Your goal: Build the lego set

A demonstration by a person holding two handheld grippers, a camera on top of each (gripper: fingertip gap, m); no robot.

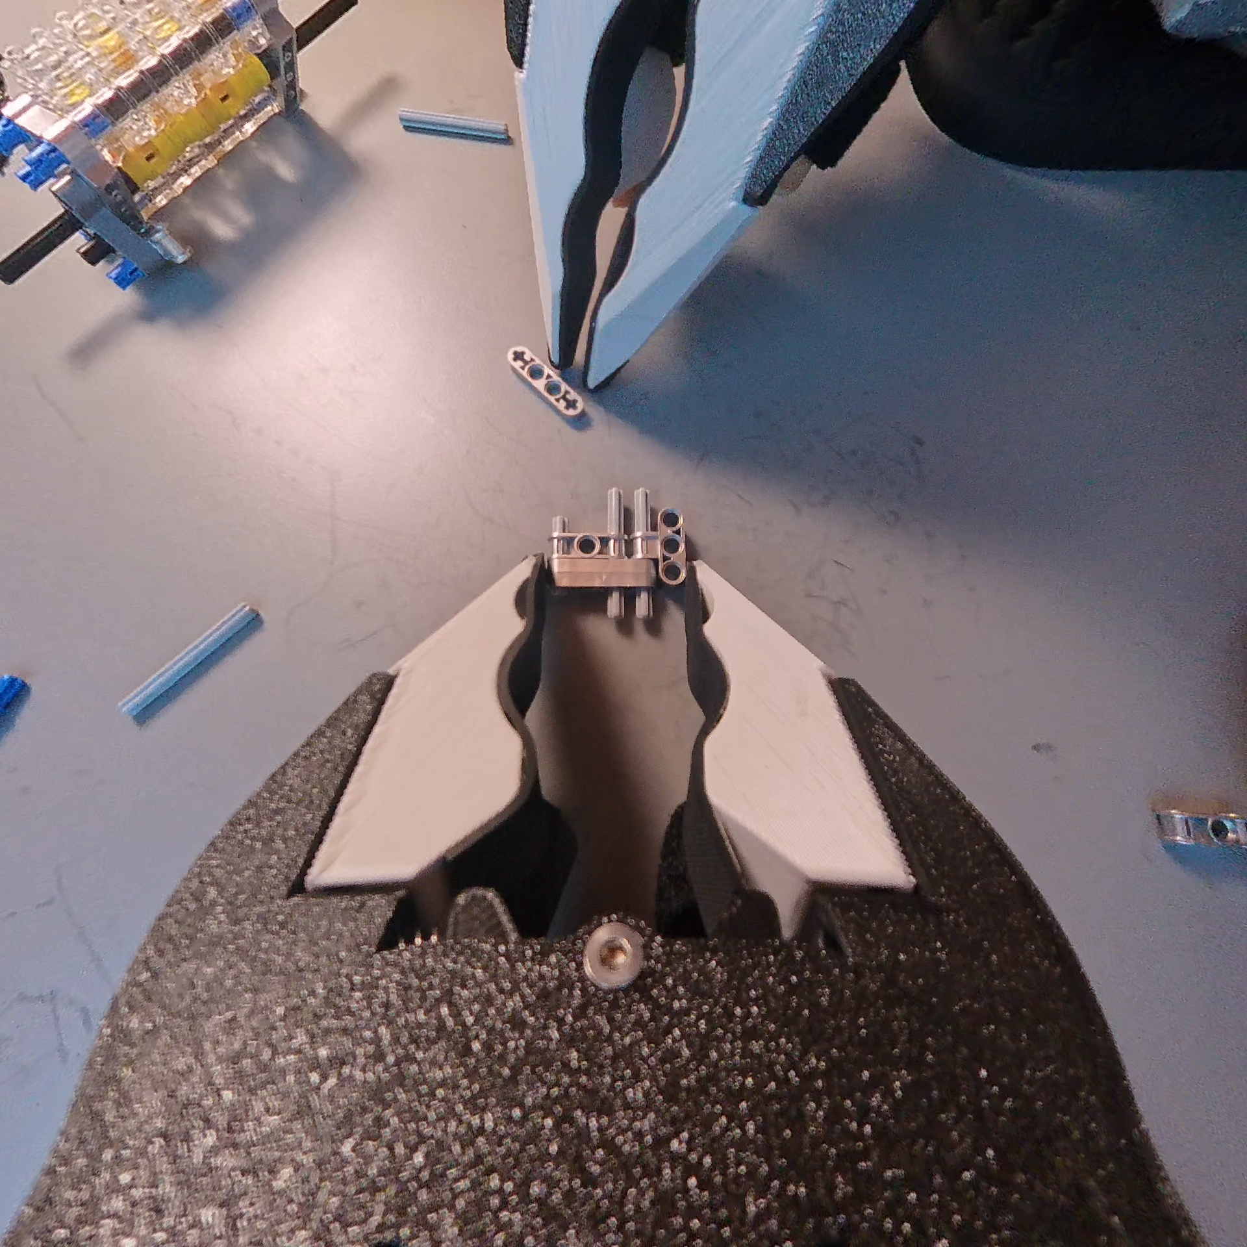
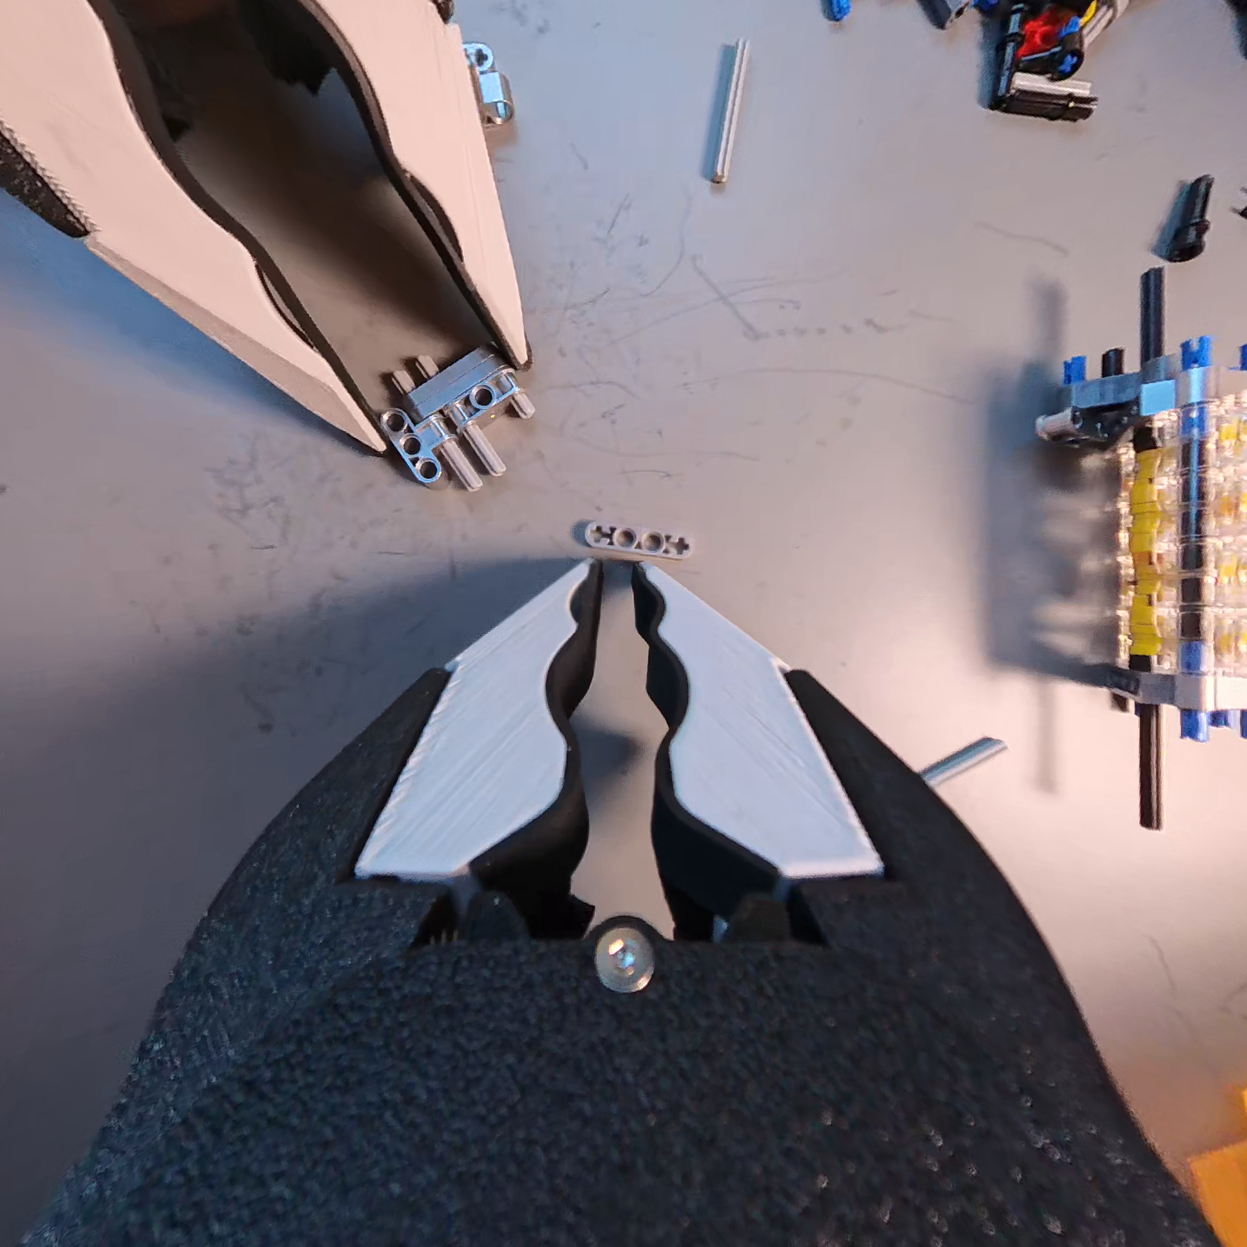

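Crosswise, grey assembly [image 1: 615,555] in left gripper [image 1: 617,573].

The left claw [image 1: 617,563] grips a small grey pin assembly [image 1: 617,553]; a flat grey four-hole beam [image 2: 638,540] lies on the desk [image 2: 810,405] just beyond the nearly closed right claw [image 2: 615,565].

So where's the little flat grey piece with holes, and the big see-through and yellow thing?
flat grey piece [image 2: 638,540]: right wrist view, on its middle, between two round holes.
see-through and yellow build [image 1: 155,128]: left wrist view, on a yellow block inside.
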